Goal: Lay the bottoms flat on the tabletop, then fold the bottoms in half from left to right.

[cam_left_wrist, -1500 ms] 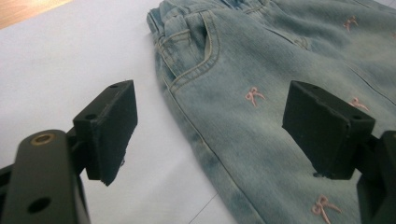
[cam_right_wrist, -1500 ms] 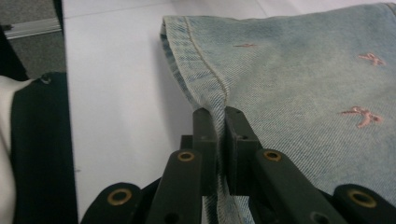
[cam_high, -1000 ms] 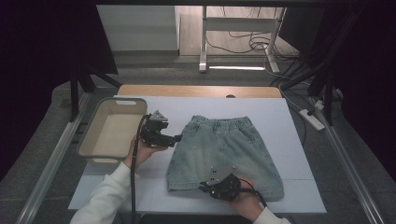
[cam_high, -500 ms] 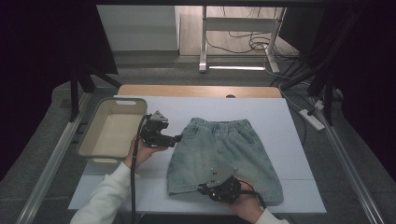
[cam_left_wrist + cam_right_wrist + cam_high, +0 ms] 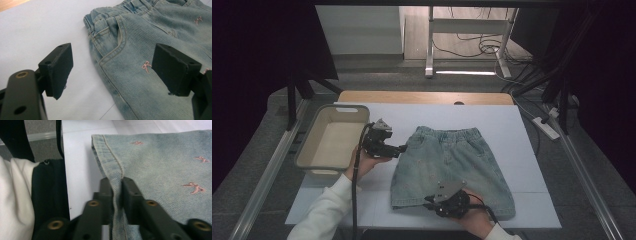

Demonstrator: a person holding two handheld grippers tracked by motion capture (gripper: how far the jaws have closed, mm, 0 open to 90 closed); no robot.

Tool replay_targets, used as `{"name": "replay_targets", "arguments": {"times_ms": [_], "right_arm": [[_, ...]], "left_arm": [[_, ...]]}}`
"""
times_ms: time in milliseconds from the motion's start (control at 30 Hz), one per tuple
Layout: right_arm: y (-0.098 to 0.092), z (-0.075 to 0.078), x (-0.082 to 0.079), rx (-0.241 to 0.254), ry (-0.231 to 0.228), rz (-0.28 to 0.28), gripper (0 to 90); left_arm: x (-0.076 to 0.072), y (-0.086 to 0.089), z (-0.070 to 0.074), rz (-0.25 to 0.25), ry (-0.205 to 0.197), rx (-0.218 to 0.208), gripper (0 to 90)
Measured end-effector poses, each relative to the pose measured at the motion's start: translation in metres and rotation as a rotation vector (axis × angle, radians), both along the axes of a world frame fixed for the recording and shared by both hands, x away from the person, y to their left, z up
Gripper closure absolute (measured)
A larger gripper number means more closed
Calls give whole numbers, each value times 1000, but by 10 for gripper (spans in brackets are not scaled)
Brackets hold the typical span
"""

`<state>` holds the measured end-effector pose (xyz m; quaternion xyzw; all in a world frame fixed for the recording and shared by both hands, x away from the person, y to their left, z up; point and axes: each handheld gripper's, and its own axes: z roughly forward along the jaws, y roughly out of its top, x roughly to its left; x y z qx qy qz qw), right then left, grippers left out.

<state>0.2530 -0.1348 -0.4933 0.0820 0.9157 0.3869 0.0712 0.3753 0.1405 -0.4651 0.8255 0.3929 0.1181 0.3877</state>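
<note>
Light blue denim shorts [image 5: 449, 165] with small pink bows lie flat on the white table [image 5: 522, 130], waistband away from me. My left gripper [image 5: 403, 148] hovers at the shorts' left side near the waistband, open, with nothing between its jaws; in the left gripper view [image 5: 112, 62] the pocket and side seam of the shorts [image 5: 140, 50] lie beneath it. My right gripper [image 5: 428, 202] is at the bottom hem. In the right gripper view [image 5: 116, 182] its jaws have just been opening a little, with the folded hem of the shorts [image 5: 162, 157] still squeezed between the pads.
A beige plastic basket [image 5: 307, 150] stands at the table's left edge, beside the left hand. A white sleeve [image 5: 322, 215] comes in from the bottom left. Table legs, cables and a power strip [image 5: 546, 127] lie on the floor beyond.
</note>
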Motion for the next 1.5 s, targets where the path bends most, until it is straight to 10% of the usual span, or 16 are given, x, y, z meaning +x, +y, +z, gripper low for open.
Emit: {"name": "replay_targets", "arguments": {"times_ms": [300,1500], "right_arm": [[3,6,2,106,6,-61,378],[38,0,6,82,27,-57,322]], "left_arm": [[1,0,-1,-1,1,4,182],[1,-2,0,-8,-8,6,180]]}}
